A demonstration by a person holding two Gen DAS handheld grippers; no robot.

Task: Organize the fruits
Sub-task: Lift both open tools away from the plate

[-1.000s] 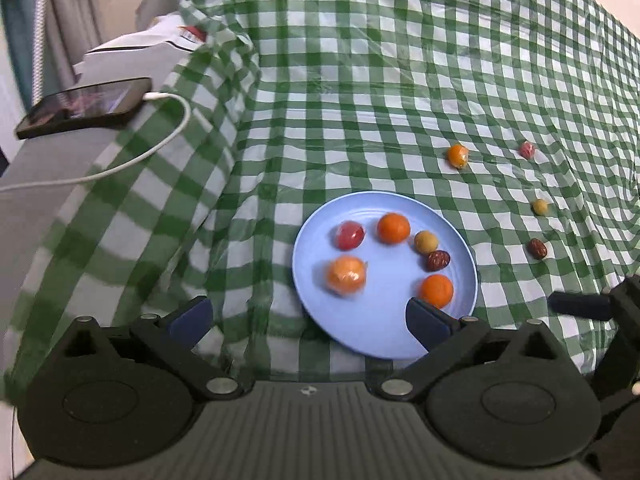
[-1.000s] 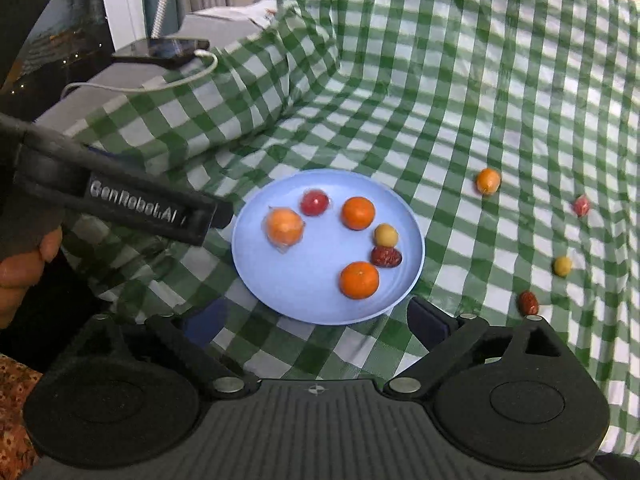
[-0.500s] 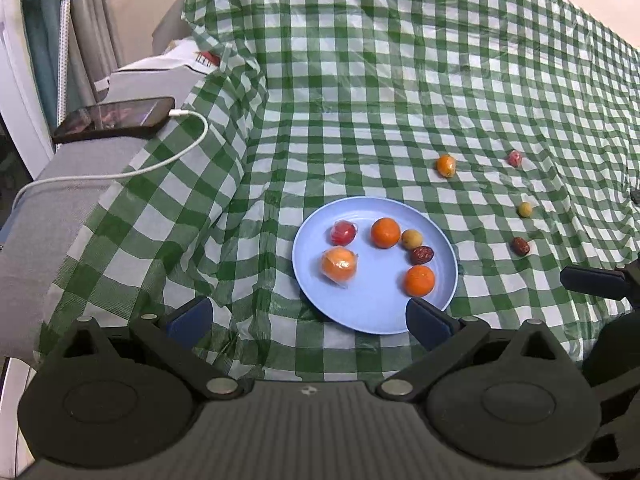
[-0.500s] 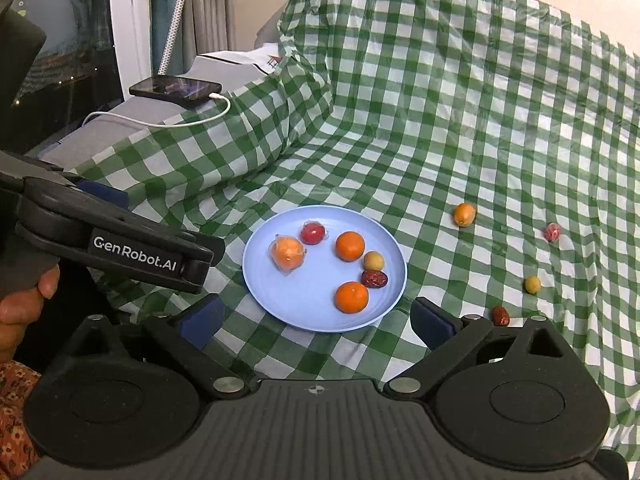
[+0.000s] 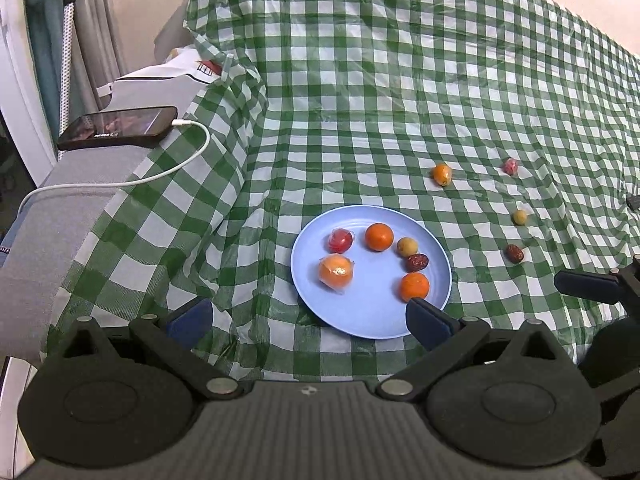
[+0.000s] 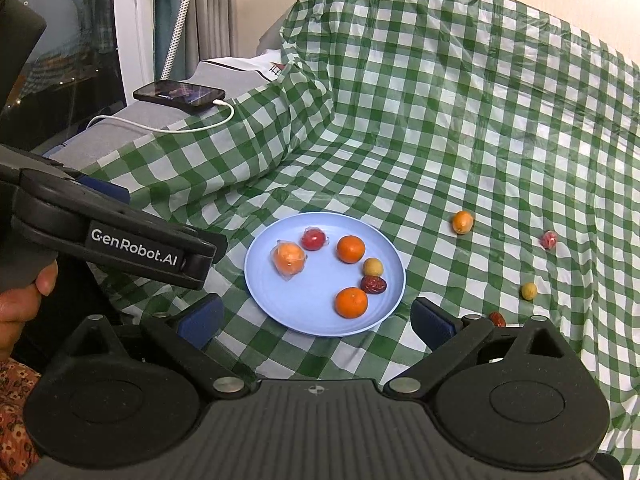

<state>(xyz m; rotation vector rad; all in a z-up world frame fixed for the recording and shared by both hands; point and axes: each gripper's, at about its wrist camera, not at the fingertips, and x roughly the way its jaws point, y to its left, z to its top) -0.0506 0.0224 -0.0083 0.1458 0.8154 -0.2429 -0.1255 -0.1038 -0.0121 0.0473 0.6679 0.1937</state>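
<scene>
A light blue plate (image 5: 372, 320) (image 6: 316, 316) lies on the green checked cloth. It holds a wrapped orange (image 5: 336, 271), a wrapped red fruit (image 5: 341, 240), two oranges (image 5: 378, 236) (image 5: 414, 285), a small yellow fruit (image 5: 407, 246) and a dark red date (image 5: 417, 262). On the cloth to the right lie a small orange fruit (image 5: 442, 174), a wrapped red fruit (image 5: 510, 166), a yellow fruit (image 5: 519, 217) and a date (image 5: 513, 253). My left gripper (image 5: 308, 316) is open and empty, just short of the plate. My right gripper (image 6: 316, 318) is open and empty over the plate's near rim.
A phone (image 5: 118, 132) on a white charging cable (image 5: 160, 172) lies on a grey surface at the left, with a white box (image 5: 160, 84) behind it. The cloth rises up a backrest behind the plate. The left gripper's body (image 6: 100, 236) crosses the right wrist view.
Both grippers have drawn back and up from the plate, so it looks smaller and farther. Both stayed open. No fruit moved.
</scene>
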